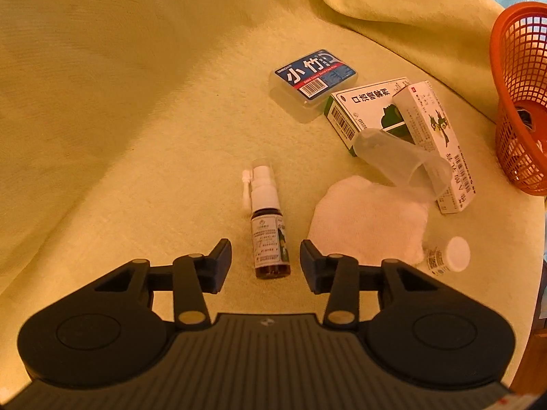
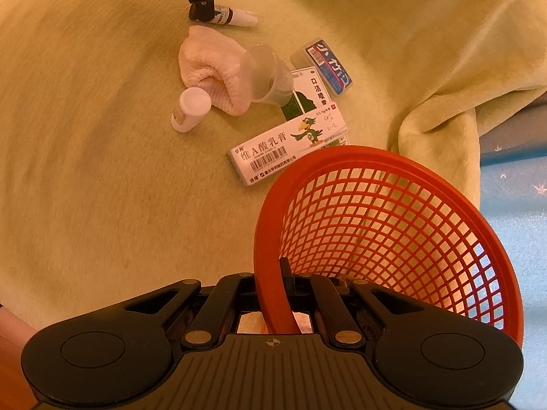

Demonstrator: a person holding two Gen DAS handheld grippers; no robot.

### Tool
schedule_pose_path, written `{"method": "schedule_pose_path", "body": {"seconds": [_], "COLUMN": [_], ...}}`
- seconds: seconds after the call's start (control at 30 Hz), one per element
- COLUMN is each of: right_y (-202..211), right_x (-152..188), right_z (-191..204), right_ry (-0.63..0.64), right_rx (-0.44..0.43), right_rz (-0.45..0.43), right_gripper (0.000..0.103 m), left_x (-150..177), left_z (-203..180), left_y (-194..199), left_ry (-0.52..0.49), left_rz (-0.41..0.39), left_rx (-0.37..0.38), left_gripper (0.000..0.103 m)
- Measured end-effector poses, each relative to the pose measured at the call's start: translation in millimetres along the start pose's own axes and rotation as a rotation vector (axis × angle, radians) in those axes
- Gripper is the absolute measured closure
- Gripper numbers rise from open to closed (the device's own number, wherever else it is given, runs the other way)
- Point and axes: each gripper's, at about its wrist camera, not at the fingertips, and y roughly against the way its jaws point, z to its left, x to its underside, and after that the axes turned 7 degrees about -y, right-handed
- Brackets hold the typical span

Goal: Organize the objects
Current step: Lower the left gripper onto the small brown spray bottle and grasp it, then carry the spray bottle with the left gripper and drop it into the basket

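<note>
Between the spread fingers of the left tool (image 1: 266,259) on the yellow blanket (image 1: 136,119) lies a light, slick, probably glass spray bottle (image 1: 270,239), best gripped mid-label, while the right tool (image 2: 285,283) clamps the orange basket (image 2: 393,171) rim.

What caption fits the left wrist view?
Open left gripper straddles a lying spray bottle on yellow blanket.

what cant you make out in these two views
- Basket contents: left wrist view, frame edge cuts it off; a dark shape shows through the mesh, unidentifiable.
- Spray bottle base: right wrist view, left claw covers it.
- Green box front: cup and white box overlap it.
</note>
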Motion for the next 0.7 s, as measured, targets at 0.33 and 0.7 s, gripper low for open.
{"method": "schedule_pose_path", "body": {"seconds": [0.33,0.7], "right_y": [-0.5,-1.4], "right_x": [-1.0,-1.3], "right_z": [0.0,-1.6], "right_ry": [0.004,0.003], "right_rx": [-0.001,-0.004], "right_rz": [0.000,0.002], "right_gripper": [0.103,0.103], "left_x": [-7.4,-10.6], "left_z": [-3.9,-5.7], "left_y": [-15.0,16.8], "left_ry": [-0.009,0.006], "left_rz": [0.029,-0.001], "left_rx": [0.001,0.031], "left_gripper": [0.084,0.084]}}
